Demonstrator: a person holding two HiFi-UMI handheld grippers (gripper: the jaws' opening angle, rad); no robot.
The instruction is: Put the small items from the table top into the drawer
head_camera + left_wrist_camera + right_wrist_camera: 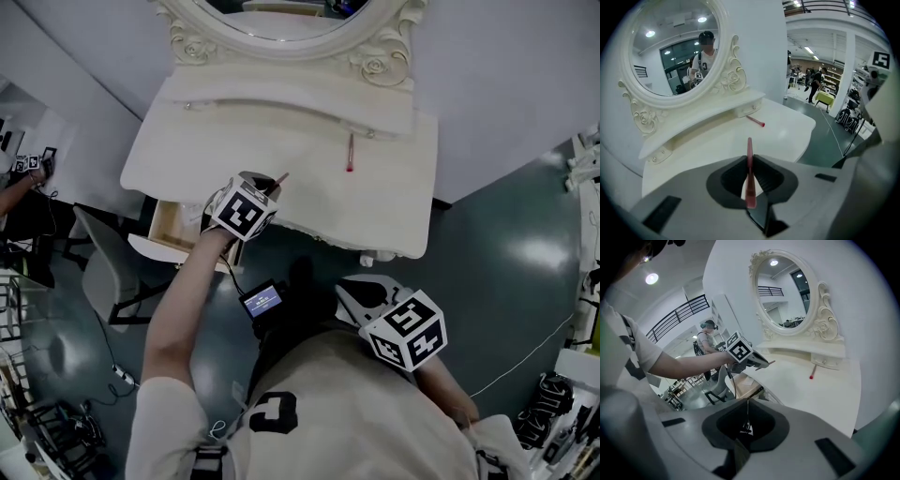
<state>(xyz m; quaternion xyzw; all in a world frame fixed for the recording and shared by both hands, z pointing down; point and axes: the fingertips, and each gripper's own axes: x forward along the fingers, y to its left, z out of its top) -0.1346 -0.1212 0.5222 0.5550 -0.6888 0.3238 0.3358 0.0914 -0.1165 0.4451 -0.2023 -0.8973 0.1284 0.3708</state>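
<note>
My left gripper [271,187] hangs over the front left part of the white dressing table [394,211]. It is shut on a thin pink stick [749,165] that pokes out past the jaws toward the mirror. A second red stick [351,153] lies on the table top near the small shelf drawer, also seen as the red stick [755,121] ahead of the left jaws. The open drawer [170,225] sticks out under the table's left front edge. My right gripper [362,290] is held back near the person's body, off the table, jaws together with nothing in them.
An oval mirror [281,23] in an ornate white frame stands at the back of the table. A grey chair [108,262] sits left of the drawer. A small screen device [262,300] hangs by the person's waist. Shelves and cables line the floor edges.
</note>
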